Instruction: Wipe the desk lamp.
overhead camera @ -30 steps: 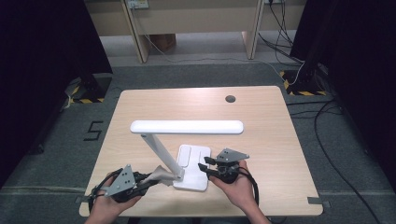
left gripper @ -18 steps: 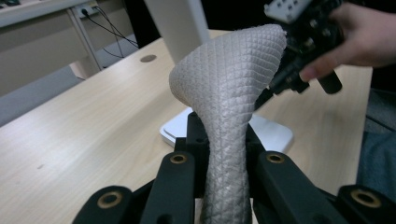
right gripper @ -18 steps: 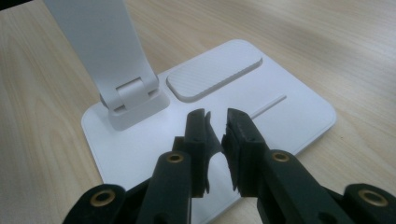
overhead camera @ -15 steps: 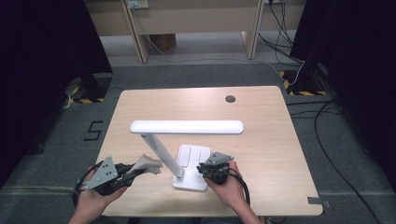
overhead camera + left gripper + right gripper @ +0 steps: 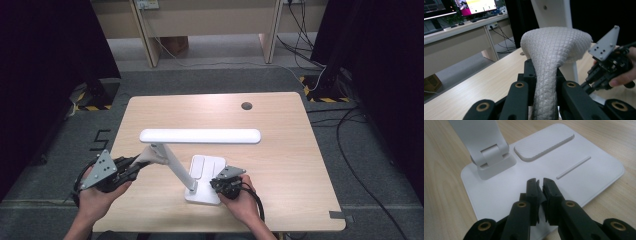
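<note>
Desk lamp (image 5: 200,150) stands near the surface's (image 5: 280,115) front edge. Left tongs (image 5: 545,100) clench a white textured cloth (image 5: 554,50) beside its arm. Right tongs (image 5: 539,185), just closing with nothing between, press on the lamp base (image 5: 584,177).

Left black two-jaw gripper (image 5: 134,165), seen from above: matte black body topped by a grey three-cornered plate bearing small dark holes; a black cable loops from its rear; bare hand and forearm, no sleeve in frame. Right black two-jaw gripper (image 5: 220,185): same black build, same grey plate (smaller in the high view), black cable curving back beside the wrist. In both gripper views: two black link arms rise from the bottom edge, each pinned by brass-coloured ringed pivots; the right gripper's fingertips (image 5: 549,185) are flat black blocks with thin dark pads between them.
</note>
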Action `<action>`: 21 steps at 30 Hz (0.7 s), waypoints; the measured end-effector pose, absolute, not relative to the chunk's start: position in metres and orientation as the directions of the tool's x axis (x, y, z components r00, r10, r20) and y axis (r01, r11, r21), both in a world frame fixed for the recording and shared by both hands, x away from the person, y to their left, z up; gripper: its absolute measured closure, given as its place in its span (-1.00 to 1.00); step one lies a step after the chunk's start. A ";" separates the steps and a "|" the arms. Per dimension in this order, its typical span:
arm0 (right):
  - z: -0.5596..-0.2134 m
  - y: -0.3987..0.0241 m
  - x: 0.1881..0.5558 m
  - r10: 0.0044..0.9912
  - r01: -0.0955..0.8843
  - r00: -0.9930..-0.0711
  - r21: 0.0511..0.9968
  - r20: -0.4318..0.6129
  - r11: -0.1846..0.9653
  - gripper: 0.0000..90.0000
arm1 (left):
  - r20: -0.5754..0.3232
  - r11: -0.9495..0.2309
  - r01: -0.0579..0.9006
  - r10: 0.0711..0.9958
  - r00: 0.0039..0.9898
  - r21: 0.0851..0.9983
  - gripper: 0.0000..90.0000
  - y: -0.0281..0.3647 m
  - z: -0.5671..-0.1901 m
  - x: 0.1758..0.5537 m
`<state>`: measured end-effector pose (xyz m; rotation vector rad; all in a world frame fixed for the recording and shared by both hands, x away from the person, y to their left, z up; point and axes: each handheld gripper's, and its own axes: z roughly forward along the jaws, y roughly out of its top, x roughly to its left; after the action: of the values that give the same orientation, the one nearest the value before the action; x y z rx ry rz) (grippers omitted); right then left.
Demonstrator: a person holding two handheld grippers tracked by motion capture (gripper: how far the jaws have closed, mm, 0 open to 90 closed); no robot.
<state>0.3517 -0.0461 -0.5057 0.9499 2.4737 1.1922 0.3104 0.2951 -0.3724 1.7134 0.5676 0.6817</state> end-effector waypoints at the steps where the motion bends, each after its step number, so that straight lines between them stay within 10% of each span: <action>1: -0.505 -0.046 0.352 0.646 0.454 -0.761 0.764 0.064 0.459 0.86 | 0.139 -0.220 0.023 0.689 0.711 0.975 0.80 0.295 -0.371 0.312; 21: -0.507 -0.046 0.355 0.642 0.470 -0.761 0.766 0.099 0.439 0.99 | 0.075 -0.101 0.001 0.743 0.665 0.995 0.81 0.293 -0.347 0.322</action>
<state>0.3547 -0.0458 -0.5071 0.9735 2.4828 1.2218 0.3221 0.2929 -0.3469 1.5625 0.6342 0.7007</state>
